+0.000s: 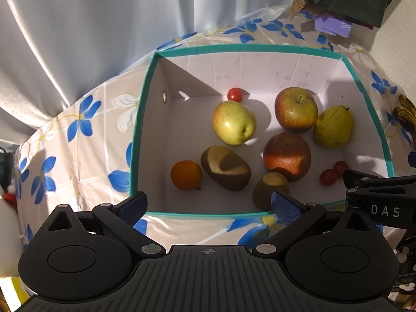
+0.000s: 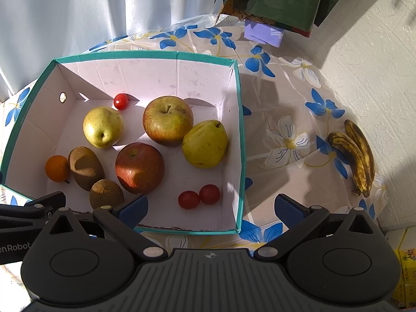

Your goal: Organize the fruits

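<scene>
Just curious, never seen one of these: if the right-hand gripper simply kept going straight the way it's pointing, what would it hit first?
Probably the near right corner of the teal-edged box, which sits midway between the open right gripper fingers. Depth is unclear; slightly higher, it could pass over the rim toward the two cherry tomatoes.

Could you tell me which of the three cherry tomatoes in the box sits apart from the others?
The cherry tomato against the back wall, behind the left pear; the other two tomatoes touch each other near the front.
</scene>
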Available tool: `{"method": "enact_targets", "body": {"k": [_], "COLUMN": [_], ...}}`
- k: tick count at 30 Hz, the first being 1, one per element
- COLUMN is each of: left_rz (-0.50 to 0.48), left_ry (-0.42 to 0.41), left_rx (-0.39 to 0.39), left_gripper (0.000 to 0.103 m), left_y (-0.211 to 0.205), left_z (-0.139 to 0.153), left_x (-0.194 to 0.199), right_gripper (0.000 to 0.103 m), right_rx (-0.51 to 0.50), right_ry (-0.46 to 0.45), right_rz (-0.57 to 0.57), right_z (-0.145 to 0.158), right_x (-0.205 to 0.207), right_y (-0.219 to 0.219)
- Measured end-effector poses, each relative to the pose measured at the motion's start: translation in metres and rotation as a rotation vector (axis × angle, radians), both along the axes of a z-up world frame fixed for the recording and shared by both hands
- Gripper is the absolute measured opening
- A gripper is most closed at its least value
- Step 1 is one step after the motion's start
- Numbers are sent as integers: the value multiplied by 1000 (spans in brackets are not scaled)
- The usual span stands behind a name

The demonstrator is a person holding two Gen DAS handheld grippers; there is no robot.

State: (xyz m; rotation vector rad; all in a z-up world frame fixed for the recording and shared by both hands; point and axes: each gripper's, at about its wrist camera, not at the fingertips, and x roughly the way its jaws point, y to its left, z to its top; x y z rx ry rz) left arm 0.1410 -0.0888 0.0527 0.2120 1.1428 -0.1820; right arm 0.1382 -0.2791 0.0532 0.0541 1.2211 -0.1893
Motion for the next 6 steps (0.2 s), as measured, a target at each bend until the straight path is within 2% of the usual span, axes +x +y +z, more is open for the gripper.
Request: {"method": "enact_targets", "body": {"k": [6], "left_rz": [5], "left_ry": [-34], "left_rx": [56], "left_gripper": [103], "left_y": [-5], "left_z": [-2], "left_x": [-2], "right_gripper": [103], "right_rx": [-12], "right_ry": [-3], "right_rz": [-5], "right_z": [1], "right_x": [0], "right_y": [-2]}}
